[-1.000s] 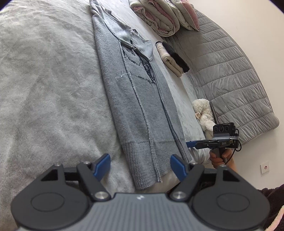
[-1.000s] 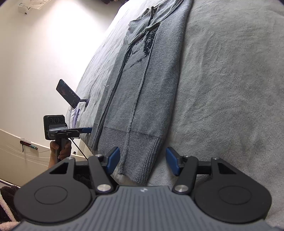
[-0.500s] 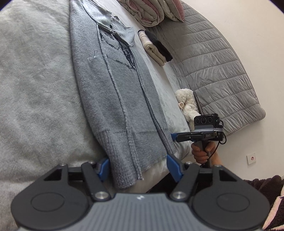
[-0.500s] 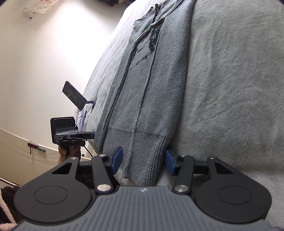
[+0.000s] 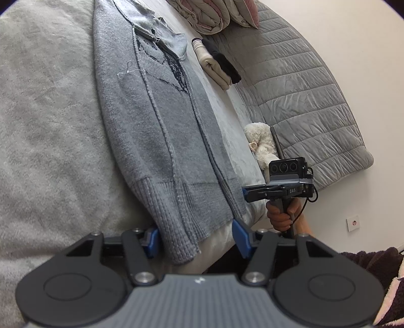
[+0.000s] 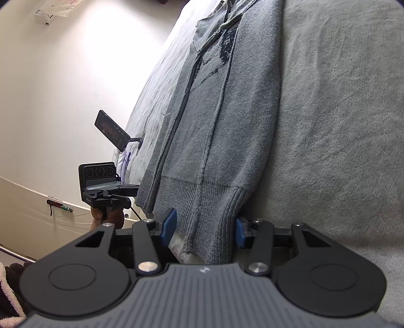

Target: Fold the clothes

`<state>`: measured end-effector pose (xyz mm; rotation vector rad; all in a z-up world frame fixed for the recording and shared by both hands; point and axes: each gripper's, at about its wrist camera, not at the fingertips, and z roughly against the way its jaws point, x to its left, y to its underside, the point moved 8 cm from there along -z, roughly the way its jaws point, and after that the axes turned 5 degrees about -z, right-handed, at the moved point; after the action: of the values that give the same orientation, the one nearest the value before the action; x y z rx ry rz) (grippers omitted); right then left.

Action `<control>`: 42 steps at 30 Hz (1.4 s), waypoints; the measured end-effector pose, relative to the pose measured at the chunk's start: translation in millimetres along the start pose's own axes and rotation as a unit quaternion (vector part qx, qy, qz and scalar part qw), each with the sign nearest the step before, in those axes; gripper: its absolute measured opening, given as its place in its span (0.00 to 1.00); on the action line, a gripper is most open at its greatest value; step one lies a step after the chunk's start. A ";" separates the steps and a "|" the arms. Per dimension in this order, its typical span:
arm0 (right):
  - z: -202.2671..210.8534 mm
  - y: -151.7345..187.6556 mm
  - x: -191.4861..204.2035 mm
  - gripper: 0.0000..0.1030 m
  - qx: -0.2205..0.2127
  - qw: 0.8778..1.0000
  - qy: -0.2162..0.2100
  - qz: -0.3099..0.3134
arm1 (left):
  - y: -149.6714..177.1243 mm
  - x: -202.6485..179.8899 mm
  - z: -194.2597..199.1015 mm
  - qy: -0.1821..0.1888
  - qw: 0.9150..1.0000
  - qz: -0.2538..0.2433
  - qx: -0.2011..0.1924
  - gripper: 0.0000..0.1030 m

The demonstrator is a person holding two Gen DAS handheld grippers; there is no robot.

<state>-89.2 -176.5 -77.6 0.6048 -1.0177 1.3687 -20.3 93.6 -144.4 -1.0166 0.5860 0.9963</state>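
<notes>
A grey knit sweater (image 5: 156, 121), folded lengthwise, lies on the bed's grey fleece blanket (image 5: 45, 126); its ribbed hem (image 5: 181, 214) hangs over the near edge. My left gripper (image 5: 195, 238) straddles the hem's left corner. Its jaws are closing: the left pad is at the fabric, while a gap remains at the right pad. My right gripper (image 6: 204, 228) straddles the hem's right corner (image 6: 214, 222), with the knit between its blue pads but not bunched. Each gripper also shows in the other's view, the right gripper (image 5: 246, 193) and the left gripper (image 6: 135, 189), each held by a hand.
A small stack of folded clothes (image 5: 217, 63) and rolled bedding (image 5: 214, 15) sit at the bed's far end. A white plush toy (image 5: 260, 143) lies by the quilted grey cover (image 5: 303, 101). A phone on a holder (image 6: 111, 132) stands past the bed's left side.
Both grippers have come forward until the hem lies between their jaws. Both pairs of jaws have narrowed, the left more. The sweater has not shifted.
</notes>
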 end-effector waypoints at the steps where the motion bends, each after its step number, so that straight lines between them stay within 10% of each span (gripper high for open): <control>1: -0.6 0.0 0.9 0.47 0.001 1.000 0.000 0.001 | 0.0 -0.5 -1.0 0.000 1.000 0.000 0.001 0.54; 14: -13.7 0.9 13.8 0.46 0.021 1.000 -0.011 0.002 | 2.3 -0.2 -15.4 0.013 1.000 0.010 0.022 0.31; 19: -16.7 -0.5 12.2 0.25 0.017 0.999 -0.027 -0.028 | 2.2 2.2 -16.6 0.023 0.999 0.022 0.016 0.23; 30: 3.2 -25.5 21.4 0.22 -0.063 0.995 -0.070 -0.043 | -20.0 -4.6 -4.6 0.069 0.995 0.046 -0.058 0.21; 42: 2.6 -58.0 -19.1 0.22 -0.136 0.975 -0.062 -0.165 | -49.7 46.0 11.1 0.050 0.962 0.202 -0.179 0.19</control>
<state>-31.8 -197.3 -81.1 0.6267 -1.1251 0.8905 44.5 113.6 -155.1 -1.3020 0.7316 1.4542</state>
